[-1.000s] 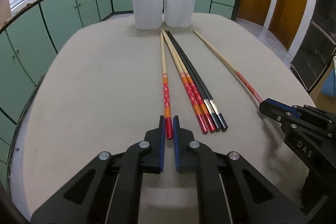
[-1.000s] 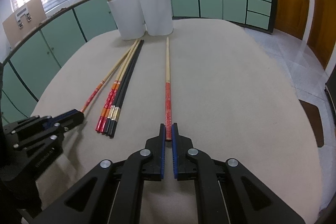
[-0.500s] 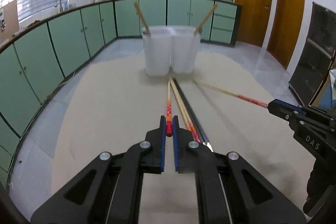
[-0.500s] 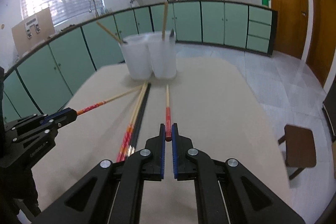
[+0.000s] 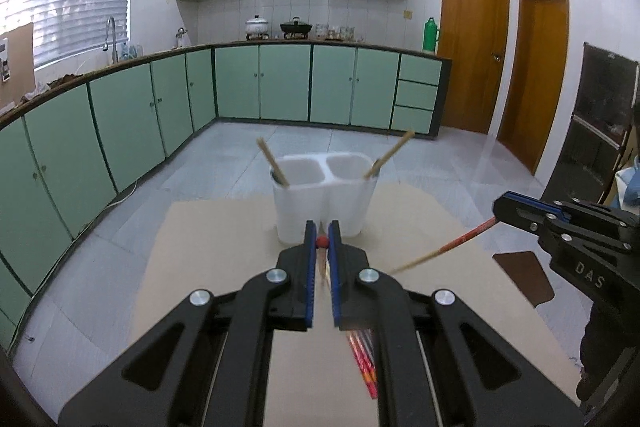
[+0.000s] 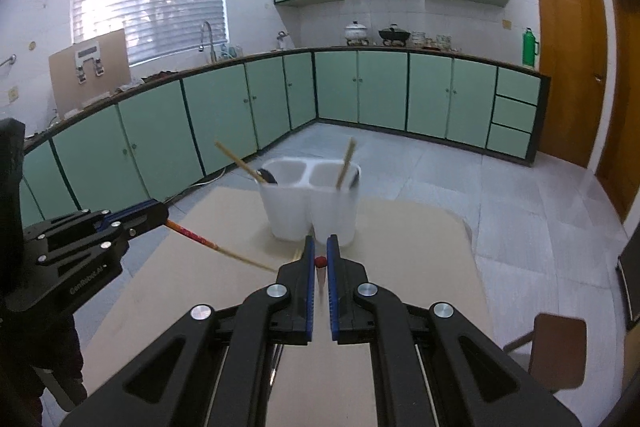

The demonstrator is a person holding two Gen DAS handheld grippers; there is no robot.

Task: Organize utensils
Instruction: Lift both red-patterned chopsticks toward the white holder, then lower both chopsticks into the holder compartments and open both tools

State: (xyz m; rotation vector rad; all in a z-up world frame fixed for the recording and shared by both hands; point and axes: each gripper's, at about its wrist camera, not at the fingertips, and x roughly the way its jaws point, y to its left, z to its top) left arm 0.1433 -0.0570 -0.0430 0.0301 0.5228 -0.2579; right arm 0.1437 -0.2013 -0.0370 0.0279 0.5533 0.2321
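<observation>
Moved: both of my tongs have gone up since a second ago, each taking one chopstick off the tabletop; the white holder now looks lower and farther away in both views.
Left tongs (image 5: 322,233): I see them pinched tight on the red end of a chopstick, the two blue pads almost together.
Left chopstick (image 5: 322,241): its red tip sits between the pads, and the rest hangs down under the tongs toward 6 o'clock, blurry. In the right wrist view it sticks out of the left tongs toward 4 o'clock, red near the tongs and pale wood at the far end.
Right tongs (image 6: 319,251): pinched tight as well, on the red end of another chopstick.
Right chopstick (image 6: 320,261): red tip between the pads, the stick pointing down below them. In the left wrist view it runs from the right tongs toward 8 o'clock, up in the air above the tabletop.
Holder (image 5: 325,195): a white cup with two pockets, standing at the far edge of the tabletop, at 12 o'clock from both tongs. One wooden stick leans out of each pocket.
Chopsticks left behind (image 5: 362,363): red ones lying on the tabletop, seen under the right finger of my left tongs; I cannot count them.
Tabletop (image 5: 224,235): tan and flat.
Stool (image 6: 560,347): brown, on the floor at 4 o'clock in the right wrist view.
</observation>
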